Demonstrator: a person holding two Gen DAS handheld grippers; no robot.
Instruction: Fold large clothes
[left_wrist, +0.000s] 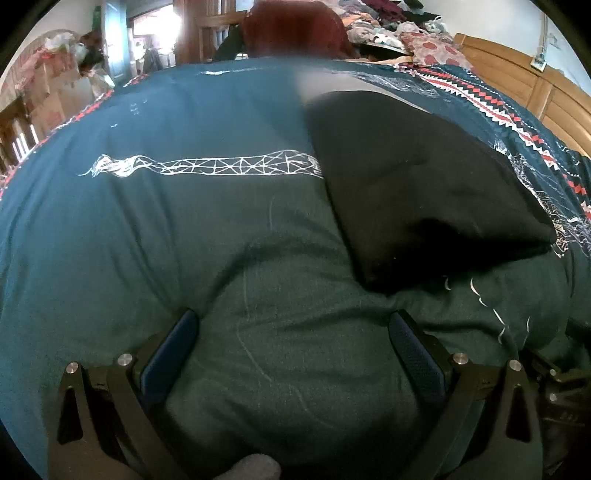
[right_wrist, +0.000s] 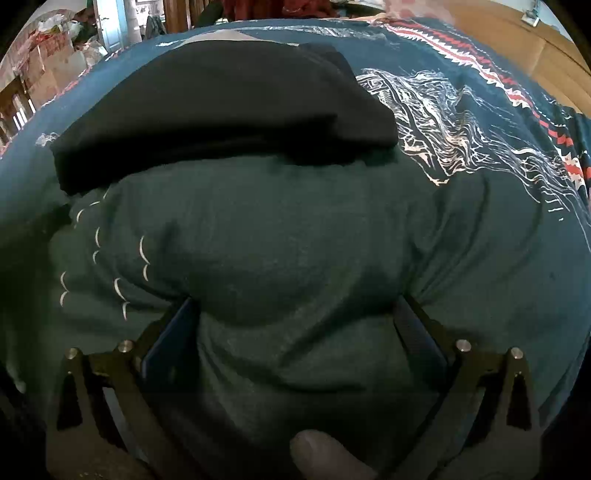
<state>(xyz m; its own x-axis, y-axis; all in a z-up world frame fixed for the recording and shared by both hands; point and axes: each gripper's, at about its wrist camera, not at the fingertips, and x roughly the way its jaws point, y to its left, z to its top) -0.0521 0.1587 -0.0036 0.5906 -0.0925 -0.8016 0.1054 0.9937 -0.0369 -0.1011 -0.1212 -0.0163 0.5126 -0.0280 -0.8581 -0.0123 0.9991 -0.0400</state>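
1. A big teal bedspread (left_wrist: 155, 229) covers the bed and fills most of both views. It has white line drawings and a red, white and black zigzag border (left_wrist: 517, 122) far off to the right of the left tool.
2. A wooden headboard (left_wrist: 535, 85) stands past the zigzag border, far ahead and to the right of both tools.
3. A pile of mixed clothes (left_wrist: 388, 22) sits at the far end of the bed, well ahead of the left tool.
4. The folded black garment (left_wrist: 417, 184) lies flat on the bedspread. It is ahead and to the right of the left tool. In the right view the same black garment (right_wrist: 221, 110) lies straight ahead of the right tool, reaching off to its left.
5. A puffy hump of bedspread sits between each tool and the black garment. Neither tool touches the garment.
6. The left gripper (left_wrist: 293, 325) has its two blue fingers (left_wrist: 170, 354) spread wide apart. They press down into the bedspread, which bulges up between them.
7. The right gripper (right_wrist: 295, 314) is also spread wide apart, and its fingers (right_wrist: 170, 343) push into the bedspread the same way. It holds nothing.
8. A blurry fingertip (right_wrist: 321, 458) shows at the bottom edge, just behind the right tool.
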